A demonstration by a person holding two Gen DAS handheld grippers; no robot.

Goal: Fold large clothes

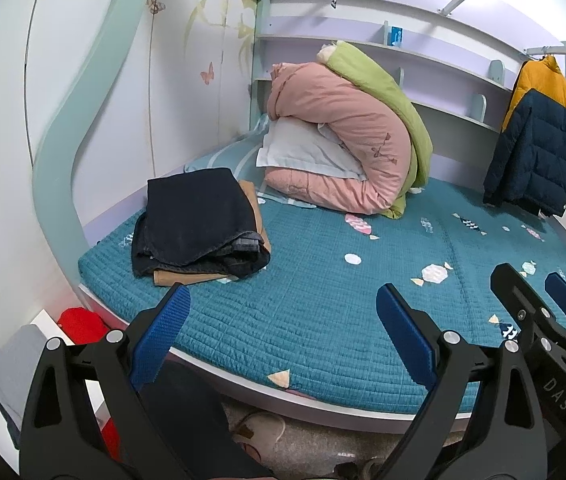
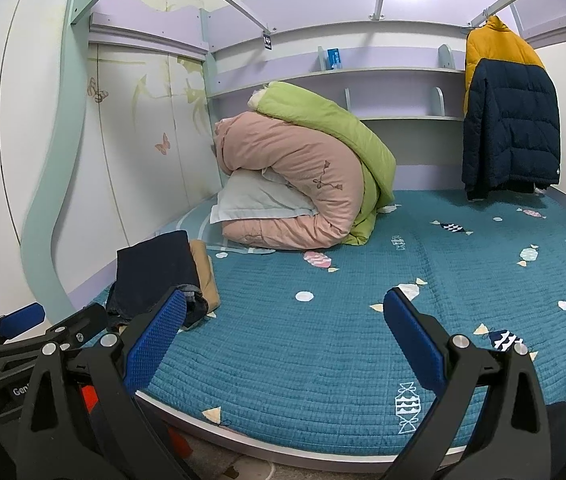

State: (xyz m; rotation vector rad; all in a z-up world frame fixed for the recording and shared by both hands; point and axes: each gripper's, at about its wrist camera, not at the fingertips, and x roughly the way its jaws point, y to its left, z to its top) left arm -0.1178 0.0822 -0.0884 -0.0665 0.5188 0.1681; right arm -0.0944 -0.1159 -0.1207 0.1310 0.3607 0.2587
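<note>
A stack of folded clothes, dark navy on tan, lies at the left of the teal quilted bed; it also shows in the right wrist view. A yellow and navy puffer jacket hangs from a rail at the back right, also seen in the right wrist view. My left gripper is open and empty, held over the bed's near edge. My right gripper is open and empty beside it, and shows at the right of the left wrist view.
A rolled pink and green duvet with a white pillow sits at the head of the bed. Shelves run along the back wall. A red item and grey cloth lie on the floor at left.
</note>
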